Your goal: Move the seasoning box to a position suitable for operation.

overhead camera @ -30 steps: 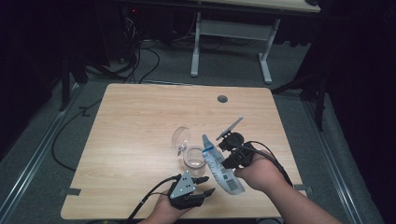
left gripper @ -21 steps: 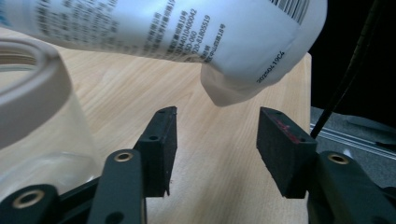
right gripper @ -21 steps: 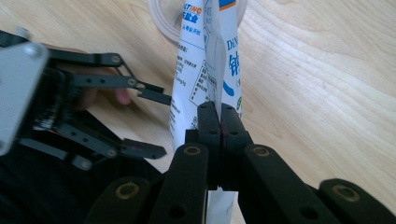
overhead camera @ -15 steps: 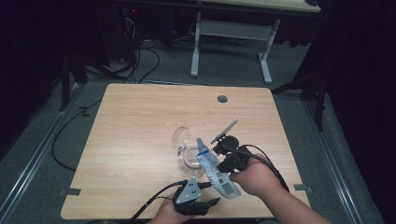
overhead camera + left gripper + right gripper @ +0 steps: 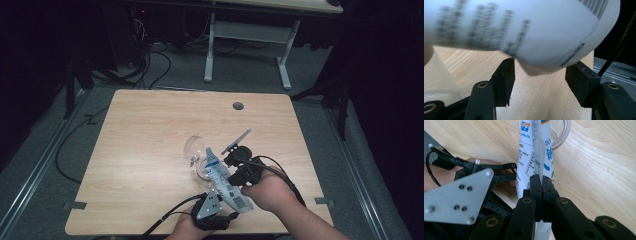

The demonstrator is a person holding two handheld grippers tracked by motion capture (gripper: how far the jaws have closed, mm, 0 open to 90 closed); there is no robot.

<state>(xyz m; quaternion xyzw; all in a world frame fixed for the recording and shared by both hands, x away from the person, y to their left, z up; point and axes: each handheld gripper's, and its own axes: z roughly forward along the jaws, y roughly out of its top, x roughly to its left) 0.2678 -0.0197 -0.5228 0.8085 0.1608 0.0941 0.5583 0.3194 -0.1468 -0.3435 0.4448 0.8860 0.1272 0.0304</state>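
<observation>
Two grippers work over one packet, a white printed sachet held tilted above the near part of the table, its top end toward a clear glass lying on the wood. Compared with a second ago, the left gripper has let go: its jaws have just been opening and now stand wide, the packet's bottom end hanging between them in the left gripper view without either pad pressing it. The right gripper has its jaws pinched tight on the packet's edge, so it alone carries the packet now, likely freeing the left for a fresh hold. Count: one packet, one glass, two grippers.
</observation>
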